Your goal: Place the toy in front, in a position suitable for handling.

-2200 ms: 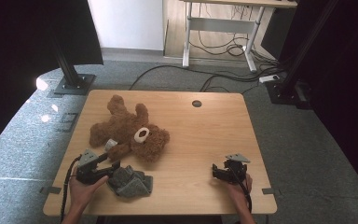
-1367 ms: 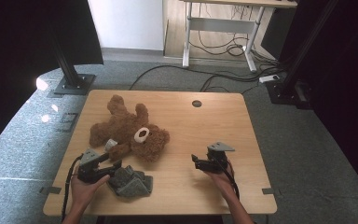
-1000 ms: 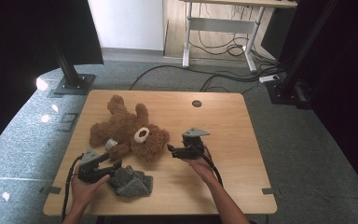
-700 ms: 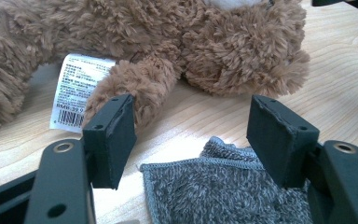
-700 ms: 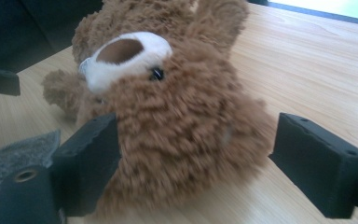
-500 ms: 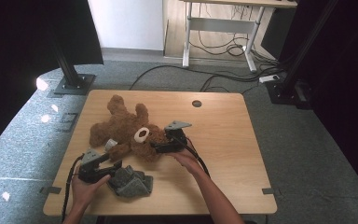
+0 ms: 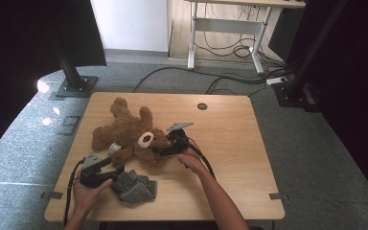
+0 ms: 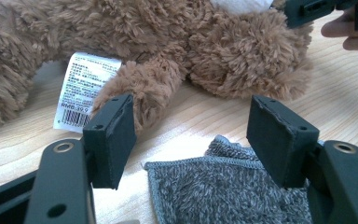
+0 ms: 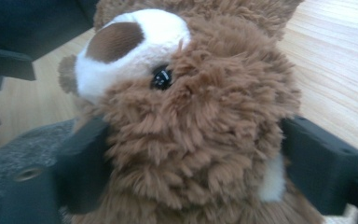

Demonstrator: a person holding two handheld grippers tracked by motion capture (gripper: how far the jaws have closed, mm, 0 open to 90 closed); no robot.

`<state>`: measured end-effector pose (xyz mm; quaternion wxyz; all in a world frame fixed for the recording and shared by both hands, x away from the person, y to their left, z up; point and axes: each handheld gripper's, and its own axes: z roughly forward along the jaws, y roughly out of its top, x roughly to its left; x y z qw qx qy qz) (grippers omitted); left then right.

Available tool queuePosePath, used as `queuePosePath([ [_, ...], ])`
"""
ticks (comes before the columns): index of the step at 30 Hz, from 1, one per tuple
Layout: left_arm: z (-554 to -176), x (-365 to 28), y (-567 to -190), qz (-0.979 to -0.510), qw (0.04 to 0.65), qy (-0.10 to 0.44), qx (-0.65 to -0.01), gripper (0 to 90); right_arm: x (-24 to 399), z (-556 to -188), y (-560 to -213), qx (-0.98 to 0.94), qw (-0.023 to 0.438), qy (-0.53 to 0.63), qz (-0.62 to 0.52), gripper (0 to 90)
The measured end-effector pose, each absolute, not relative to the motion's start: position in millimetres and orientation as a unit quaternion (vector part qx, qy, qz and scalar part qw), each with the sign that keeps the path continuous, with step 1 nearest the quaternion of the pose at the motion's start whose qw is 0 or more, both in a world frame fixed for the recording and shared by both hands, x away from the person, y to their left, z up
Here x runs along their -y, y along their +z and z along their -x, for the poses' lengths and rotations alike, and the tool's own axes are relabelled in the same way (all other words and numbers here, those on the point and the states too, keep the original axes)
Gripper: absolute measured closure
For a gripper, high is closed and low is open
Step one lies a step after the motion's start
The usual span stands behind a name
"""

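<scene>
A brown teddy bear (image 7: 124, 132) lies on its back on the wooden table (image 7: 230, 143), head toward the person. My right gripper (image 7: 155, 149) reaches in from the right. The bear's head (image 9: 200, 121) fills the space between its jaws. Those jaws have just been closing and the fur brushes both of them, though they still look spread, so I call the right gripper (image 9: 191, 168) open. My left gripper (image 7: 117, 170) rests open at the near left. Its jaws straddle the edge of a crumpled grey cloth (image 8: 223, 191) just below the bear's paw and white label (image 8: 86, 88).
The grey cloth (image 7: 134, 187) lies near the table's front edge, left of centre. A round cable hole (image 7: 201, 106) sits at the back of the table. A black stand base (image 7: 74, 86) is on the floor at the far left, and cables run behind.
My right gripper has travelled left across the table, from the front right to the bear's head, which now sits between its jaws. The left gripper and the cloth have stayed put.
</scene>
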<state>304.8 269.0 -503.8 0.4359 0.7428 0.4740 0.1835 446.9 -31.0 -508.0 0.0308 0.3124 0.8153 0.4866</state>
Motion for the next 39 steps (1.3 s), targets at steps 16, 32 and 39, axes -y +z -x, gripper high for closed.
queuePosePath([
  [16, -311, -266, -504, -0.741, 0.438, 0.174, -0.479, 32.2, 44, -431, -511, -0.804, 0.051, 0.492, -0.329, 43.9],
  [32, -318, -254, -502, -0.751, 0.435, 0.166, -0.469, 32.2, 79, -406, -514, -0.785, 0.084, 0.507, -0.346, 47.2],
  [39, -320, -246, -502, -0.757, 0.432, 0.163, -0.462, 32.1, 120, -389, -516, -0.766, 0.093, 0.515, -0.373, 47.2],
])
